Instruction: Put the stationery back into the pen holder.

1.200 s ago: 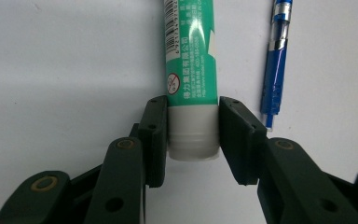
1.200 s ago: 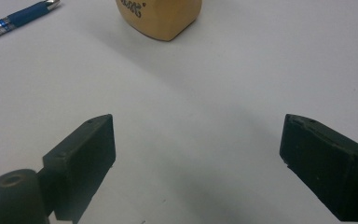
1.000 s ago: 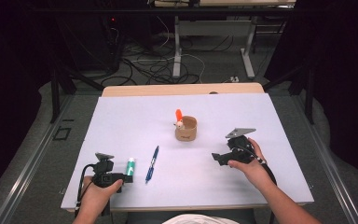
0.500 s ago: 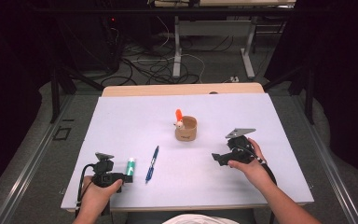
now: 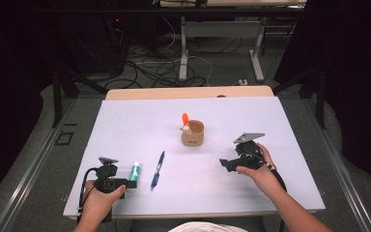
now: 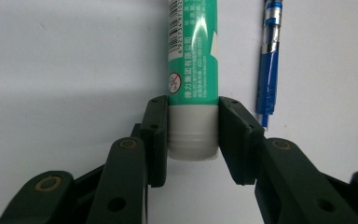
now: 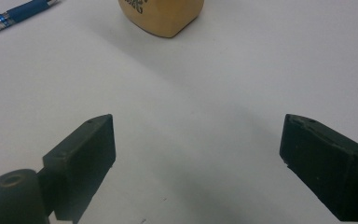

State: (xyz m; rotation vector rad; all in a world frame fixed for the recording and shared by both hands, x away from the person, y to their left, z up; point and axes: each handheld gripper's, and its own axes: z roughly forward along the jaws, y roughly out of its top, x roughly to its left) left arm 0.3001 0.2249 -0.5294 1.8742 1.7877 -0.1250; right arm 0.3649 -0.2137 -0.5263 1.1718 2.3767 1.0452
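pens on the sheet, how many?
1: a blue pen lying flat just right of the green glue stick. The cup holds an orange item; more could be hidden inside.

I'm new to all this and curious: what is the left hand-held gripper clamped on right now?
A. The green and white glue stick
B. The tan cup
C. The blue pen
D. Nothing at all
A: in the left gripper view the left hand-held gripper has both jaws pressed against the white end of the green glue stick, while the blue pen lies beside it untouched.
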